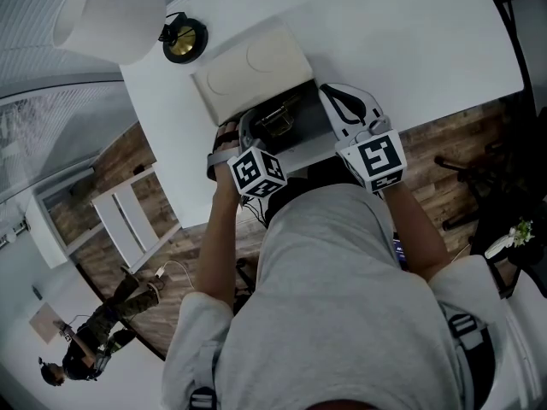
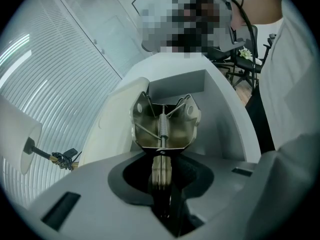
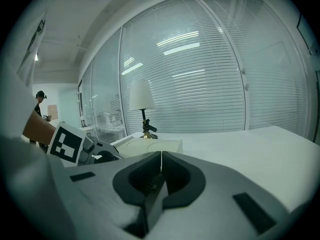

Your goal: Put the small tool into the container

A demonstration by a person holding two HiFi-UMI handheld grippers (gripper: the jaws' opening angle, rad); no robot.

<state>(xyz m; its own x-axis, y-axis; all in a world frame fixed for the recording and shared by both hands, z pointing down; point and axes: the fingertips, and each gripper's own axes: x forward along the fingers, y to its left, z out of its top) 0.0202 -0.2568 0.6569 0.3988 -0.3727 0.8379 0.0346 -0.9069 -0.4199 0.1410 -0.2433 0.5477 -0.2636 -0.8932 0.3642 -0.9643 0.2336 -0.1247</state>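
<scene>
A small brass-coloured metal tool with a spring down its middle hangs over the open white container. My left gripper is shut on the tool's narrow stem. In the head view the tool sits inside the container's dark hollow, in front of the opened lid, and the left gripper reaches in from the near side. My right gripper rests at the container's right edge. In its own view the right gripper is shut with nothing between the jaws.
A white table lamp with a brass base stands on the white table behind and left of the container. The table's near edge is close under my hands. A dark chair stands on the wooden floor at the right.
</scene>
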